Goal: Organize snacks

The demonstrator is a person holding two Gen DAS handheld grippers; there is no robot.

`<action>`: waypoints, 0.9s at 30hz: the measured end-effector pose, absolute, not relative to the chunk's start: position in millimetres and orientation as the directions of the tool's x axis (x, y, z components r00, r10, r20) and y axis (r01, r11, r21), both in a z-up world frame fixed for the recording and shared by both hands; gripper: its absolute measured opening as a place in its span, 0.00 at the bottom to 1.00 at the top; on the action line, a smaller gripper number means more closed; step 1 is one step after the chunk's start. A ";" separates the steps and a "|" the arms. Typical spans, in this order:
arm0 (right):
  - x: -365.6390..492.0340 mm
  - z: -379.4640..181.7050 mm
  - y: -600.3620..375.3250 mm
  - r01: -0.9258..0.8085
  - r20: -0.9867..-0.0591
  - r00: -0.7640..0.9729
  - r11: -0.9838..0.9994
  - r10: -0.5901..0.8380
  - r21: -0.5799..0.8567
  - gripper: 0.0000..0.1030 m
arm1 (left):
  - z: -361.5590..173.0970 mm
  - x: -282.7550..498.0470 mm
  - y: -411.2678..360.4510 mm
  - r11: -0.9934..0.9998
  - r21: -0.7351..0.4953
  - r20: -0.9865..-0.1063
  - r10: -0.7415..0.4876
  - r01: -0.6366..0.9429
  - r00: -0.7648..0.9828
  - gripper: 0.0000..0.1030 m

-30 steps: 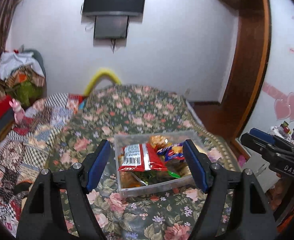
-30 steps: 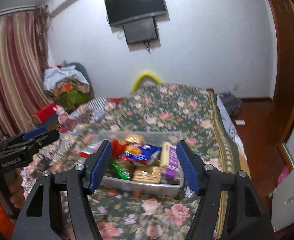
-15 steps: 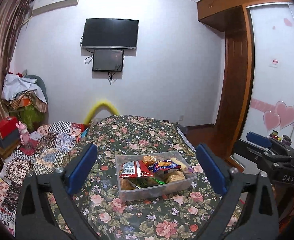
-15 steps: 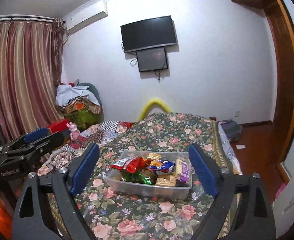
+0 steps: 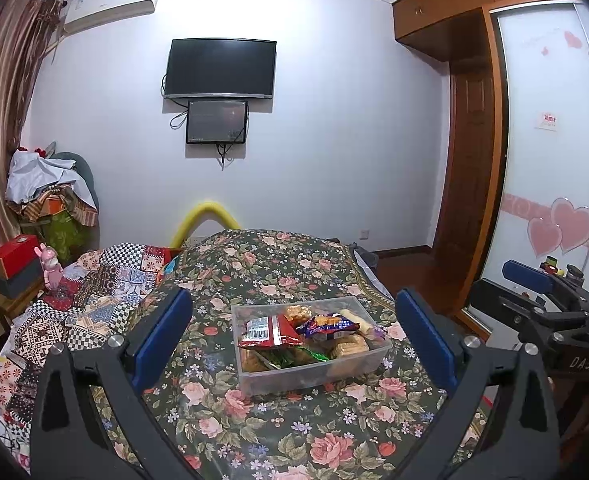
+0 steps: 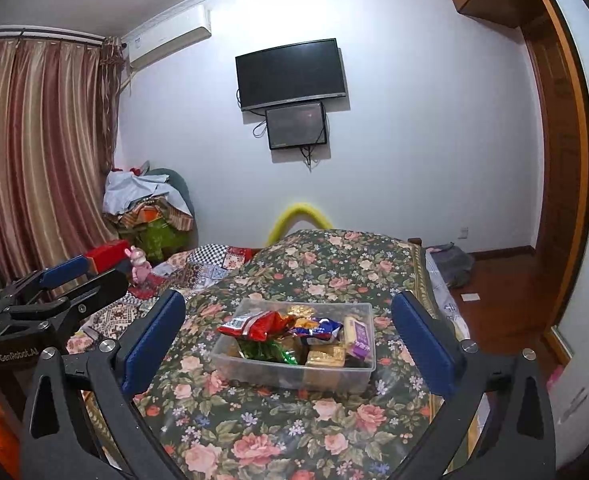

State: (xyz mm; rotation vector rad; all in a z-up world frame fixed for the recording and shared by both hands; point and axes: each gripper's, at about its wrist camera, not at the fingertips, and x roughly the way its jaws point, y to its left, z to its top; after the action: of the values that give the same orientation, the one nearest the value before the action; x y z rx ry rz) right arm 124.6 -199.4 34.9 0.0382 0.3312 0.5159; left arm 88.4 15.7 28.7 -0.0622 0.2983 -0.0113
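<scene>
A clear plastic container (image 5: 314, 376) sits on a bed covered by a dark floral bedspread (image 5: 278, 264), and every other position here is given relative to that container. Inside it lie packaged snacks: a red packet (image 5: 268, 332) with a barcode rests on top at the left, a blue and red packet (image 5: 326, 324) lies just right of it, a green wrapper (image 6: 268, 350) shows beneath the red one, golden biscuit packs (image 6: 326, 358) sit at the near side, and a pale yellow and purple pack (image 6: 357, 336) stands along the right wall. The left gripper (image 5: 292, 344) hovers in front of the container, apart from it, with its blue-padded jaws spread wide and holding nothing. The right gripper (image 6: 288, 340) hovers likewise in front of the container, jaws wide apart and empty, touching nothing. Left of the container, a patchwork quilt (image 5: 94, 292) covers the bed's far side, with a small pink toy rabbit (image 5: 50, 266) beyond it. Behind the container, on the white wall, hangs a dark television (image 5: 220, 68) with a smaller screen (image 5: 217, 121) just below.
</scene>
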 end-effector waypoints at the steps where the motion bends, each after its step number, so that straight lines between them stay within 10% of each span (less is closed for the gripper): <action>1: 124.3 34.6 -199.3 -0.477 -0.301 0.819 0.871 0.489 0.118 1.00 | 28.6 88.2 15.6 0.998 -0.061 -0.293 -0.019 0.001 0.956 1.00; 27: 121.6 32.0 -204.4 -0.460 -0.313 0.824 0.880 0.472 0.114 1.00 | 24.0 90.7 15.3 0.998 -0.066 -0.303 -0.023 0.004 0.953 1.00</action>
State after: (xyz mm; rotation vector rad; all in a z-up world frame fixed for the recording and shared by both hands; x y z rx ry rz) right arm 121.6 -204.4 32.0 0.0337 0.3418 0.4955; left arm 90.7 15.3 24.0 -0.0649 0.3087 -0.0137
